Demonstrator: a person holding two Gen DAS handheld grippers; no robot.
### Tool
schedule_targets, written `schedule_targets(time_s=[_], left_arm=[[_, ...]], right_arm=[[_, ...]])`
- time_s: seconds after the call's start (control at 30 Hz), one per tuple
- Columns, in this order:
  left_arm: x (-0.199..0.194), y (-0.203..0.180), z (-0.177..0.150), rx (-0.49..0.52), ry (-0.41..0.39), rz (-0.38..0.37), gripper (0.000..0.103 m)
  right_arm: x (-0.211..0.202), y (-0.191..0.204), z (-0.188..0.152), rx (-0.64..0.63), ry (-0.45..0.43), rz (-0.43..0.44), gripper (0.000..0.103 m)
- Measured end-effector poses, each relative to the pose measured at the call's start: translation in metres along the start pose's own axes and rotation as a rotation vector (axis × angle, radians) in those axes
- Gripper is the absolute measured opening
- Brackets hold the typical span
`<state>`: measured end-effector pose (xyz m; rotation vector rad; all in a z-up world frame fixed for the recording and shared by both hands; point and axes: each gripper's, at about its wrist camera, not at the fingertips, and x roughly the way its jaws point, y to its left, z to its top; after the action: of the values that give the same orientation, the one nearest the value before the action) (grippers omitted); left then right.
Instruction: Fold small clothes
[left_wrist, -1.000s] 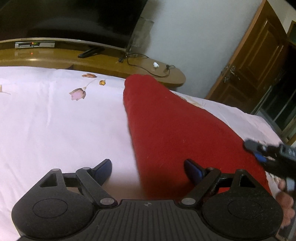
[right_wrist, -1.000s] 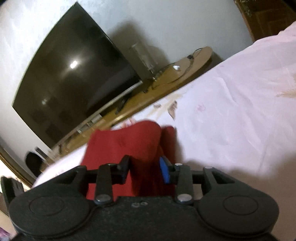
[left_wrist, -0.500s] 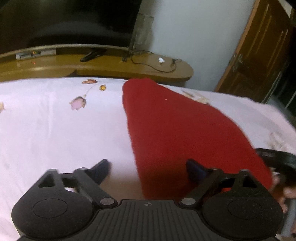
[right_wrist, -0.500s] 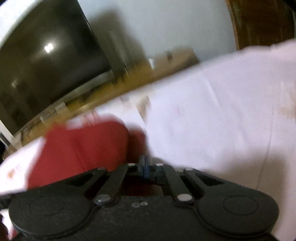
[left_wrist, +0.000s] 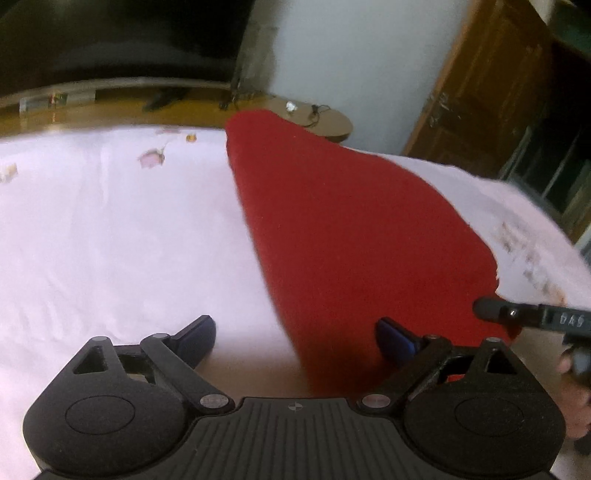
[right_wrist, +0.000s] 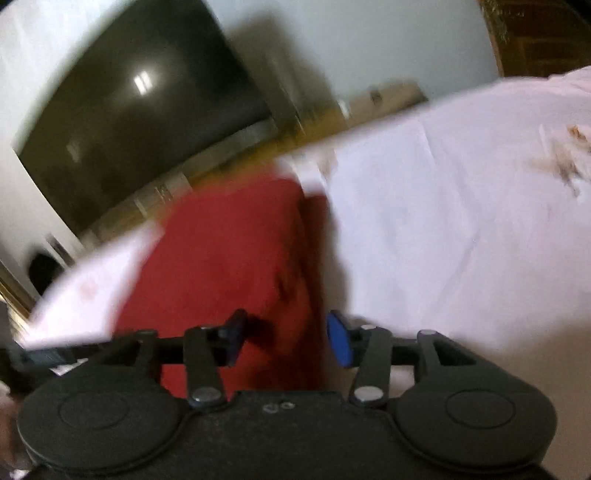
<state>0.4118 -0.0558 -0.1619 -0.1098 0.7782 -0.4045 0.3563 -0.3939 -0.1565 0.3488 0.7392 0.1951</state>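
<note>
A red cloth (left_wrist: 343, 229) lies folded flat on the pale pink bed sheet (left_wrist: 110, 240). My left gripper (left_wrist: 295, 338) is open, its jaws wide apart, hovering at the cloth's near left edge; one fingertip is over the sheet, the other over the cloth. My right gripper (right_wrist: 288, 338) is open over the near right edge of the red cloth (right_wrist: 229, 266), in a blurred view. The right gripper's tip (left_wrist: 491, 308) also shows at the cloth's right corner in the left wrist view.
A wooden TV bench (left_wrist: 184, 107) with a cable and a dark television (left_wrist: 110, 37) stands beyond the bed. A wooden door (left_wrist: 491, 85) is at the right. The sheet (right_wrist: 461, 229) has flower prints.
The right gripper shut on the cloth's edge half a second ago and has now opened again. The left gripper stays open and has shifted slightly; the cloth lies flat.
</note>
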Motion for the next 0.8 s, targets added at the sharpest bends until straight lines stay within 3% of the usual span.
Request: schedule_targets(time_s=[0.1, 0.17, 0.2, 0.23, 0.3, 0.4, 0.5, 0.57, 0.67, 0.8], left_arm=[[-0.012, 0.001, 0.002, -0.022, 0.002, 0.001, 0.094], [-0.025, 0.002, 0.0, -0.026, -0.031, -0.033, 0.094], [-0.026, 0.0, -0.003, -0.008, -0.022, -0.027, 0.094], [-0.021, -0.002, -0.008, 0.027, 0.014, 0.03, 0.094], [-0.021, 0.005, -0.016, 0.01, 0.014, 0.028, 0.094], [-0.03, 0.009, -0.02, 0.011, 0.015, 0.031, 0.094], [-0.039, 0.008, -0.014, 0.006, 0.004, 0.026, 0.094], [-0.048, 0.003, -0.008, 0.014, -0.042, 0.02, 0.094], [-0.044, -0.003, -0.006, 0.016, -0.037, 0.027, 0.094], [-0.028, -0.004, -0.018, 0.006, 0.02, 0.055, 0.094]], right_arm=[[-0.005, -0.002, -0.006, 0.054, -0.009, 0.027, 0.03], [-0.009, 0.0, -0.003, 0.065, -0.035, 0.03, 0.029], [-0.012, 0.001, -0.003, 0.066, -0.04, 0.042, 0.027], [-0.014, 0.001, -0.006, 0.064, -0.025, 0.046, 0.026], [-0.006, 0.005, -0.012, 0.061, 0.02, 0.037, 0.026], [-0.008, 0.016, -0.012, -0.01, 0.014, 0.011, 0.026], [-0.016, 0.005, -0.014, 0.012, 0.007, 0.007, 0.029], [-0.03, 0.006, -0.009, 0.024, -0.071, -0.025, 0.034], [-0.042, 0.011, 0.002, 0.033, -0.163, 0.015, 0.034], [-0.022, 0.023, 0.007, -0.027, -0.127, 0.022, 0.036]])
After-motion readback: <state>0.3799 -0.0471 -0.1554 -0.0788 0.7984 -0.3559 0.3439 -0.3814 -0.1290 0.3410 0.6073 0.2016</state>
